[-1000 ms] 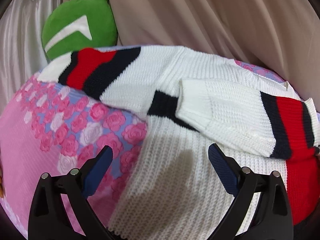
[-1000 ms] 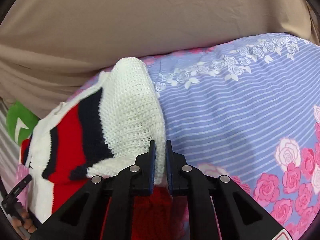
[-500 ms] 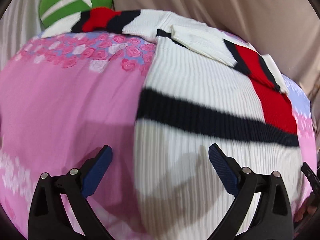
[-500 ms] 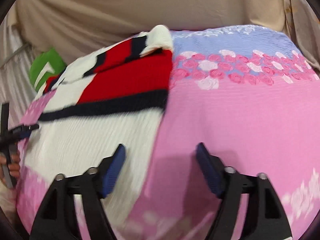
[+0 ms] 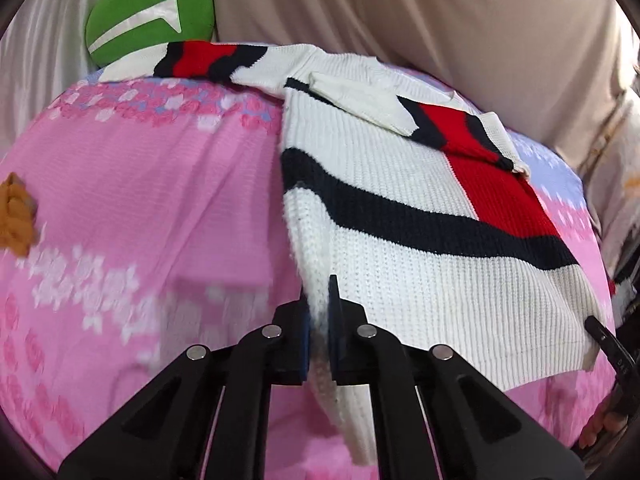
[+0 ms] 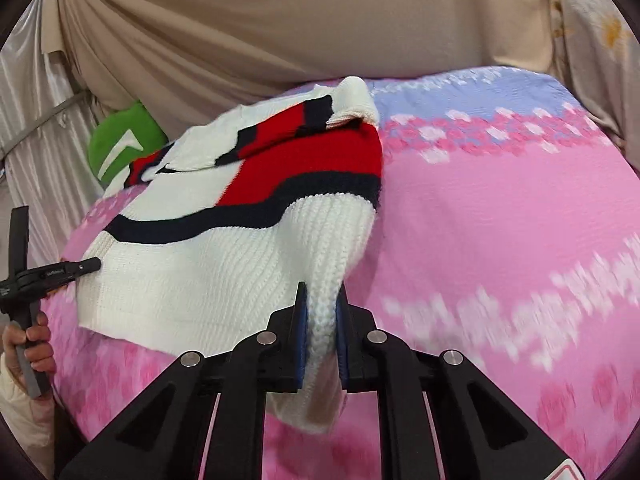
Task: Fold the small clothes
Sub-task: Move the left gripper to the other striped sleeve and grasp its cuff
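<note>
A white knit sweater (image 5: 420, 264) with navy and red bands lies on a pink flowered bedcover (image 5: 140, 200); one sleeve is folded across its chest, the other stretches toward the far left. My left gripper (image 5: 318, 312) is shut on the sweater's near left hem corner. My right gripper (image 6: 322, 312) is shut on the sweater's (image 6: 208, 272) near right hem corner, where the knit bunches and lifts off the bedcover (image 6: 500, 220). The left gripper also shows in the right wrist view (image 6: 86, 266), at the hem's left edge.
A green round cushion (image 5: 148, 20) sits at the far left against beige drapes (image 5: 440, 12). A brown object (image 5: 14, 216) lies at the left edge of the bed. The cover turns blue at the far side (image 6: 472, 88).
Both grippers drew back from the sleeves to the sweater's near hem. Both were open half a second ago and have now shut on the two hem corners.
</note>
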`<state>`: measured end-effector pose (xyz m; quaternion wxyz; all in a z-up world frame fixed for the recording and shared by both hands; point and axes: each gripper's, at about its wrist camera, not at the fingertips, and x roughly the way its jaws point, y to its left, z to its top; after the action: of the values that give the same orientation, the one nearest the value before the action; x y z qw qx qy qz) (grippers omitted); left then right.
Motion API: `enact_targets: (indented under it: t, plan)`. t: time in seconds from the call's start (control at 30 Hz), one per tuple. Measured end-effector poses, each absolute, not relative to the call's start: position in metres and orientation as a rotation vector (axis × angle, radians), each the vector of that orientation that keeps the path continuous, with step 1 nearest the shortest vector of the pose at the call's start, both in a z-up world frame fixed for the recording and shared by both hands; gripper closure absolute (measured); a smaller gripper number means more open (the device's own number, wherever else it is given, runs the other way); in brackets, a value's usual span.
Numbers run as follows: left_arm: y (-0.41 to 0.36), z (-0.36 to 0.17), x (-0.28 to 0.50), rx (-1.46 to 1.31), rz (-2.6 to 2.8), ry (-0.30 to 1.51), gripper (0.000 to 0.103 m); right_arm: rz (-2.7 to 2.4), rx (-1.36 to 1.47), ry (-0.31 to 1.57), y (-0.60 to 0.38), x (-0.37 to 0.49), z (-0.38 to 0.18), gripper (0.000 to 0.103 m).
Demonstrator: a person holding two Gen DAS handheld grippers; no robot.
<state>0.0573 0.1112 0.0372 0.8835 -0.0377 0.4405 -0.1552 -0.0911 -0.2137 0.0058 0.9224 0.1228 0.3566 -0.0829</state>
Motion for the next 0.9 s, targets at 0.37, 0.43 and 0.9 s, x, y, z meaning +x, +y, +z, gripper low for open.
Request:
enact_targets:
  t: [0.37, 0.43, 0.9]
  plan:
    - [0.179, 0.031, -0.007, -0.274, -0.38, 0.975, 0.094, -0.296, 0.267, 0.737, -0.204, -0.168, -0.004, 0.082]
    - [0.197, 0.064, 0.014, -0.284, -0.305, 0.866, 0.085, -0.332, 0.208, 0.643, -0.198, -0.157, 0.027, 0.064]
    - [0.276, 0.055, 0.305, -0.525, 0.143, 0.832, 0.055, -0.01, 0.194, 0.647, -0.121, 0.011, 0.008, 0.046]
